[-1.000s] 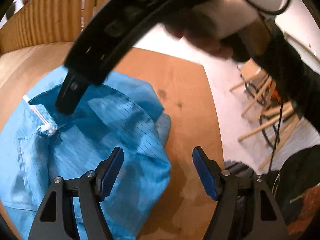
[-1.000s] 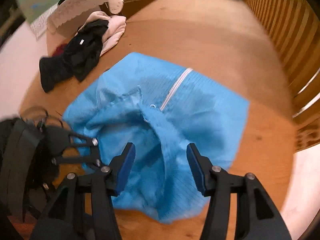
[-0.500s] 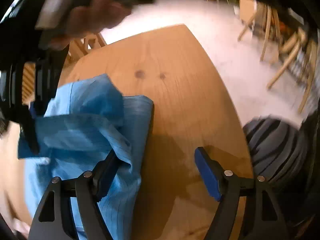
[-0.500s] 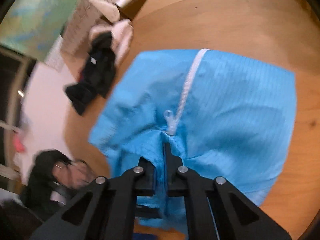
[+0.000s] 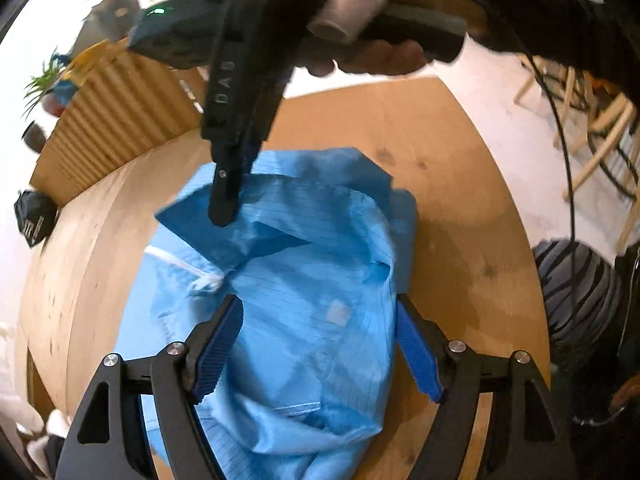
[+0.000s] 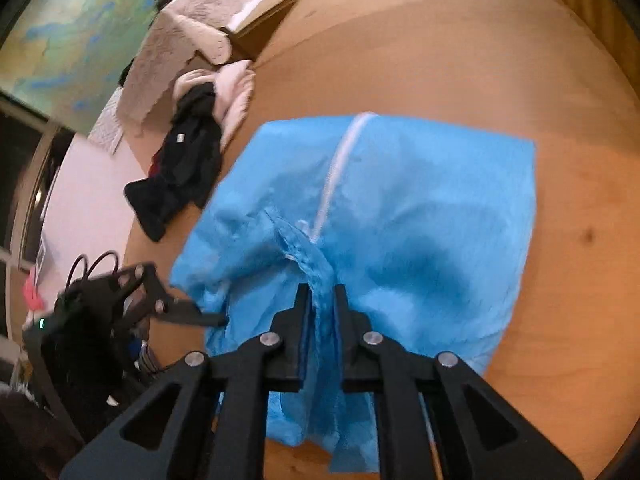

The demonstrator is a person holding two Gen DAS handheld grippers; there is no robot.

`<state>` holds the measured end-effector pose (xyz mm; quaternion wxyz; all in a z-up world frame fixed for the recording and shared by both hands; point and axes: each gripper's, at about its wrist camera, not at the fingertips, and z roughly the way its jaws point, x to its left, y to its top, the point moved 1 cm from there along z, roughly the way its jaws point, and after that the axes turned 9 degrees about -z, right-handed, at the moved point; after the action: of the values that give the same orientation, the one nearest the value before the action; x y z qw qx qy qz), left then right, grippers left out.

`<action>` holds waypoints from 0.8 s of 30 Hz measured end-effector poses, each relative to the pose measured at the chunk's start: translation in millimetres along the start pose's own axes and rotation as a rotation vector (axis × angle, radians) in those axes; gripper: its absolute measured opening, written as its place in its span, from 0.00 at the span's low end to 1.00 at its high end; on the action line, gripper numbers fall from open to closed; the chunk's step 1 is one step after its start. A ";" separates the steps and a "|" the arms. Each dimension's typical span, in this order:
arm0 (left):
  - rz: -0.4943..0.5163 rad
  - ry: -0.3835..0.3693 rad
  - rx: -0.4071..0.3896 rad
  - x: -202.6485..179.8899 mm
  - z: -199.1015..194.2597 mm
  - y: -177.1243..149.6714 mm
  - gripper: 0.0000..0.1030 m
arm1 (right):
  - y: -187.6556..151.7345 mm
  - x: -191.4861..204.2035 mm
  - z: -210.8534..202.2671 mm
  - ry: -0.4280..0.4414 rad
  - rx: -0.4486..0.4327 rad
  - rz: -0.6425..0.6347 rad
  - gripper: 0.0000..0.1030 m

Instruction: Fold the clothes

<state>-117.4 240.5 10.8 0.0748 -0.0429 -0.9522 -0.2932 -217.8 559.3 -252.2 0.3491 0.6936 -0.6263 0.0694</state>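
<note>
A light blue garment (image 5: pixel 304 280) with a white zipper (image 5: pixel 180 264) lies bunched on the round wooden table (image 5: pixel 460 184). My left gripper (image 5: pixel 316 344) is open, its blue pads on either side of a raised fold of the garment. My right gripper (image 6: pixel 320 308) is shut on a ridge of the blue garment (image 6: pixel 400 208) near the zipper (image 6: pixel 340 168) and lifts it. In the left wrist view the right gripper (image 5: pixel 226 200) pinches a corner of cloth above the table. In the right wrist view the left gripper (image 6: pixel 192 314) sits at the garment's left edge.
A pile of black and pale pink clothes (image 6: pixel 200 136) lies at the table's far left edge, by a cloth-covered box (image 6: pixel 180 40). A slatted wooden screen (image 5: pixel 116 108) stands behind the table. A striped round object (image 5: pixel 576 296) and chairs (image 5: pixel 600 120) stand on the floor to the right.
My right gripper closed on the cloth near the zipper and lifted it. My left gripper stayed open and moved over the garment, which now lies between its pads.
</note>
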 end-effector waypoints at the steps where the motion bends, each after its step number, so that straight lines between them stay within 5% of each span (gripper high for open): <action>1: -0.004 -0.007 -0.001 -0.7 -1.0 2.8 0.72 | 3.0 -3.1 3.3 0.020 0.001 0.016 0.10; 7: 0.018 -0.100 -0.004 -18.3 -6.4 15.0 0.72 | -0.8 -22.2 23.9 0.137 0.008 0.125 0.08; 15: -0.026 -0.233 0.047 -38.6 20.3 19.1 0.72 | -16.5 -52.7 9.9 0.235 -0.103 0.291 0.07; 20: 0.073 -0.250 0.075 -80.3 19.5 -5.0 0.73 | -19.8 -58.1 5.6 0.292 -0.153 0.330 0.07; 22: 0.108 -0.228 0.072 -90.2 15.8 -12.8 0.73 | -21.2 -61.4 4.6 0.272 -0.164 0.340 0.07; 24: 0.111 -0.214 0.076 -87.8 10.6 -16.0 0.73 | -20.4 -50.7 -0.5 0.124 -0.135 0.249 0.07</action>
<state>-34.2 230.0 -21.4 -0.0096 -0.1236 -0.9612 -0.2463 -209.4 600.6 -287.0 0.4219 0.5799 -0.6878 0.1126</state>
